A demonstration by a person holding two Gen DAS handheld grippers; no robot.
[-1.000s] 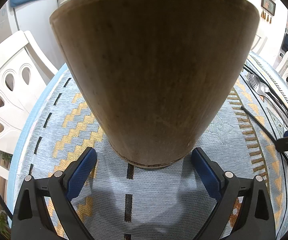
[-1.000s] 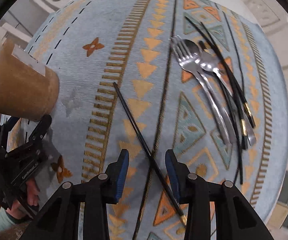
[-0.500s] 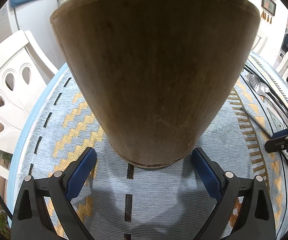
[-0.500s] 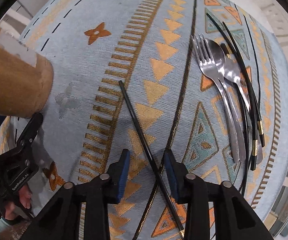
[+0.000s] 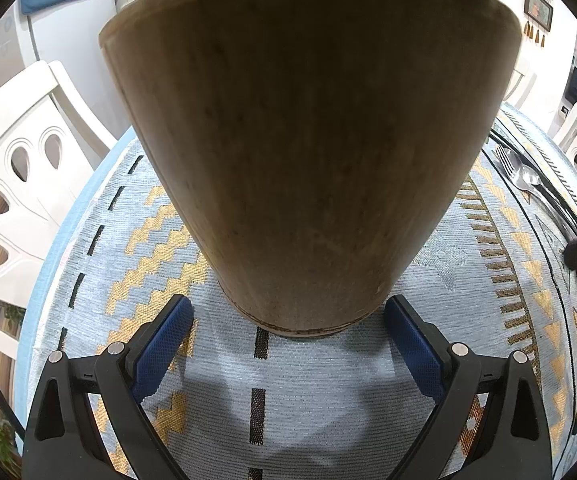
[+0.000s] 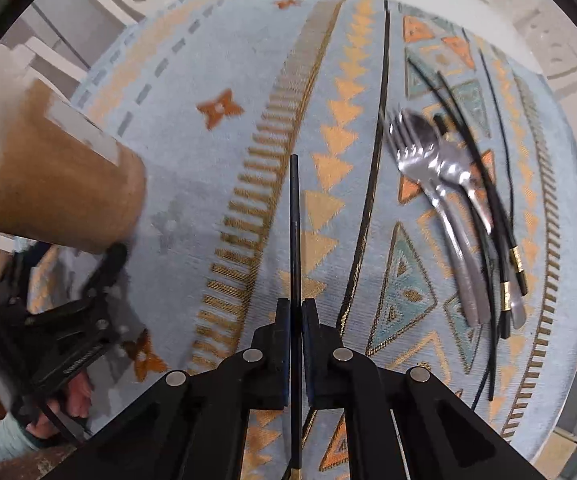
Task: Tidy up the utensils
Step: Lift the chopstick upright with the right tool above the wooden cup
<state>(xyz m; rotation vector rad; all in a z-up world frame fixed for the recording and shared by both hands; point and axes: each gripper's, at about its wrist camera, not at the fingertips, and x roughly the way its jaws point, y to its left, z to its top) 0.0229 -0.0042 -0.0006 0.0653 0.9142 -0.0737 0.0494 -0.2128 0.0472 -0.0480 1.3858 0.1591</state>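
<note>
Covering my worktop [image 6: 216, 60]: patterned cloth, white chairs [image 5: 12, 168] around; wooden holder [image 5: 308, 152] fills view between spread left tool [image 5: 288, 336]; right tool [image 6: 296, 312], just closing, clamps chopstick [image 6: 295, 208].

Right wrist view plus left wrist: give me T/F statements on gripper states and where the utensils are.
1. The right gripper is shut on a black chopstick. True.
2. The left gripper clamps the wooden holder. False: its jaws stand open on either side of the holder's base, with gaps showing.
3. The fork and spoon lie on the tablecloth. True.
4. The wooden holder lies on its side. False: it stands upright on the cloth.
5. All chopsticks are already gathered in the right gripper. False: several more black chopsticks lie beside the fork and spoon.
</note>
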